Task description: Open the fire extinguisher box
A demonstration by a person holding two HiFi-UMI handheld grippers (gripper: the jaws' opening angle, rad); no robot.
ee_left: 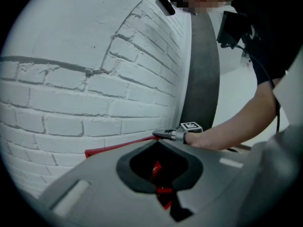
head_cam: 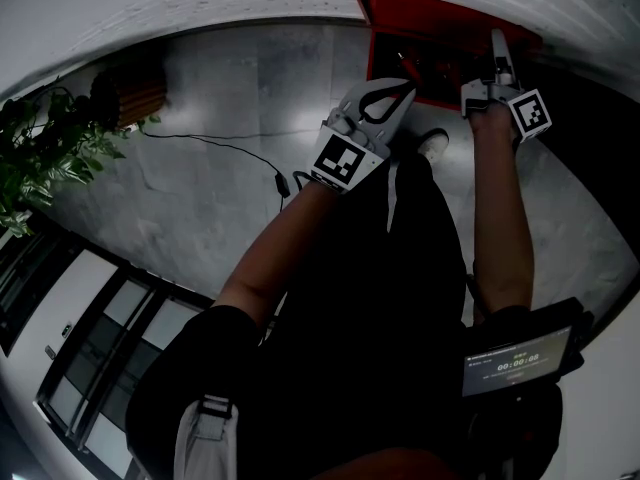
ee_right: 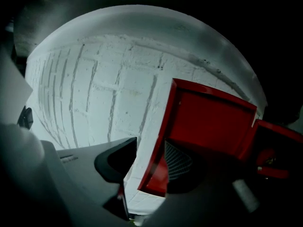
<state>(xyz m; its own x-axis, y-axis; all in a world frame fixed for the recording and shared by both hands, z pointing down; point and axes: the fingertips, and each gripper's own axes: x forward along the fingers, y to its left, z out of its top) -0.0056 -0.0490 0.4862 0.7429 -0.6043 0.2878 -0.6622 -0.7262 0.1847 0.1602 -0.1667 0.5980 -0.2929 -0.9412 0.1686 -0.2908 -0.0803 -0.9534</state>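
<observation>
The red fire extinguisher box (head_cam: 440,53) stands low against the white brick wall, its lid (ee_right: 208,122) swung open and the inside dark. My right gripper (head_cam: 497,43) is at the lid's edge. In the right gripper view its jaws (ee_right: 150,144) stand wide open, with the lid's red rim (ee_right: 155,167) between them and no pad pressing on it. My left gripper (head_cam: 408,88) hovers just left of the box, fingertips together and nothing held. The left gripper view shows its shut jaws (ee_left: 158,143), the box's red edge (ee_left: 118,146), and the right gripper (ee_left: 173,135) beyond.
A leafy plant (head_cam: 40,158) stands at the left, and a black cable (head_cam: 210,146) runs over the grey floor. Glass panels (head_cam: 110,348) fill the lower left. A small screen (head_cam: 515,360) hangs at the person's waist. A dark pillar (ee_left: 201,70) adjoins the brick wall.
</observation>
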